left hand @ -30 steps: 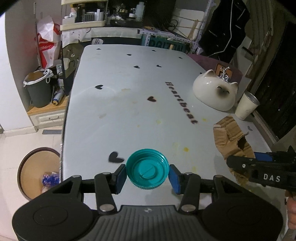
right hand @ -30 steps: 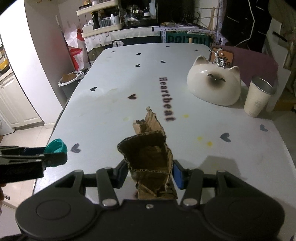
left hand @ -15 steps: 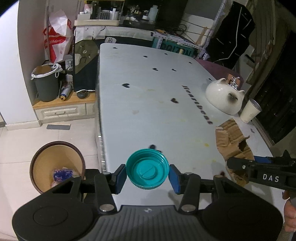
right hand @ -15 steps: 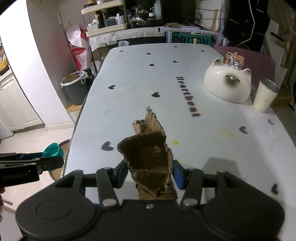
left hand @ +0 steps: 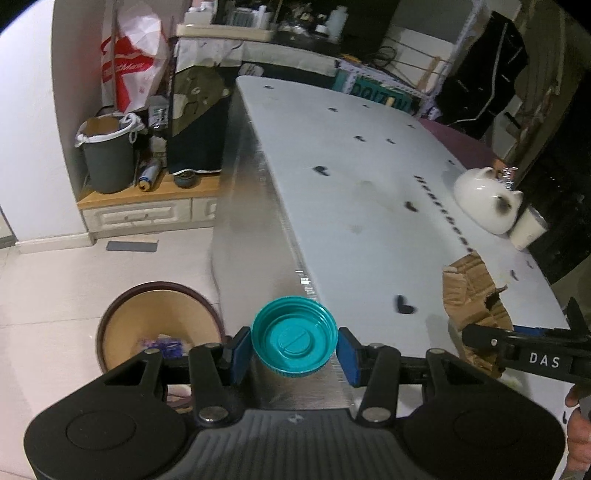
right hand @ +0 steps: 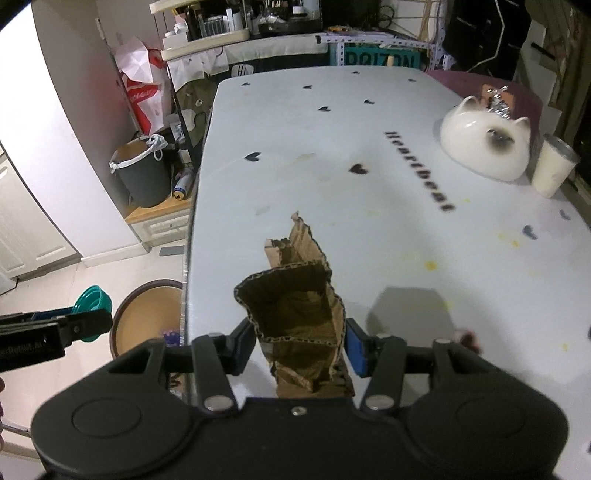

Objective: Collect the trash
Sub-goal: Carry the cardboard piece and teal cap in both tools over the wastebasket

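My left gripper [left hand: 294, 350] is shut on a teal plastic lid [left hand: 294, 341], held hollow side up over the table's left edge. Below and to its left on the floor stands a round brown bin [left hand: 125, 325] with some blue and white trash inside. My right gripper [right hand: 300, 341] is shut on a torn piece of brown corrugated cardboard [right hand: 295, 295], held above the white table [right hand: 369, 221] near its left edge. The right wrist view shows the left gripper [right hand: 88, 317] with the teal lid [right hand: 92, 299] at the left, beside the bin [right hand: 147, 317]. The cardboard [left hand: 472, 291] shows at the right in the left wrist view.
A white cat-shaped bowl [right hand: 484, 144] and a pale cup [right hand: 554, 170] stand at the table's far right. A grey lined bin [left hand: 107, 155], a red and white bag [left hand: 133, 62] and a low wooden cabinet [left hand: 147, 206] are by the wall. Cluttered shelves [right hand: 258, 22] line the back.
Both grippers have carried their loads leftward across the table toward its left edge. The floor bin has come into fuller view. Neither grip has changed.
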The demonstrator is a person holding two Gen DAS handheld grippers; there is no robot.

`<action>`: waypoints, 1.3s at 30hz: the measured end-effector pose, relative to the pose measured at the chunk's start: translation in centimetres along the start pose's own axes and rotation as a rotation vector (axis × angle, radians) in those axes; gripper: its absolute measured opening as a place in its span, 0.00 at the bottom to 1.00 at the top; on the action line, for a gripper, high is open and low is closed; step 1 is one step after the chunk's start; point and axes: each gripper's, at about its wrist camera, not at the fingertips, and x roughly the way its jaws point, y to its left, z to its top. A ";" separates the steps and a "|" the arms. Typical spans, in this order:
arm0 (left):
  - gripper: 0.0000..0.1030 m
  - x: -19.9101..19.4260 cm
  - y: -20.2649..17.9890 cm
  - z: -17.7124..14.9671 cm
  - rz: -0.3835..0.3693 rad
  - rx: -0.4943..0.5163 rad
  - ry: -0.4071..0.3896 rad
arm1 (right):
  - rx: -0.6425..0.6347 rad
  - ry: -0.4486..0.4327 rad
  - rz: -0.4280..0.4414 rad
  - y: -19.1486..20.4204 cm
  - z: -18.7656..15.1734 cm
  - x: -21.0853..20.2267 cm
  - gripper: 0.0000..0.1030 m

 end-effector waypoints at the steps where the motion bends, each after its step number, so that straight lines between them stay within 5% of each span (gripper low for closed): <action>1: 0.48 0.1 0.9 0.2 0.004 -0.001 0.004 | 0.003 0.005 -0.002 0.6 0.0 0.4 0.50; 12: 0.48 0.9 10.4 2.5 0.059 -0.052 0.030 | 0.003 0.073 0.008 7.7 1.1 4.6 0.51; 21: 0.48 4.0 17.2 3.3 0.094 -0.139 0.141 | -0.063 0.173 0.075 13.2 2.6 9.5 0.51; 27: 0.48 7.7 20.0 2.5 0.110 -0.172 0.273 | -0.097 0.263 0.115 15.7 3.0 13.6 0.51; 39: 0.49 14.0 22.3 2.1 0.141 -0.201 0.411 | -0.139 0.379 0.168 19.7 3.1 19.5 0.51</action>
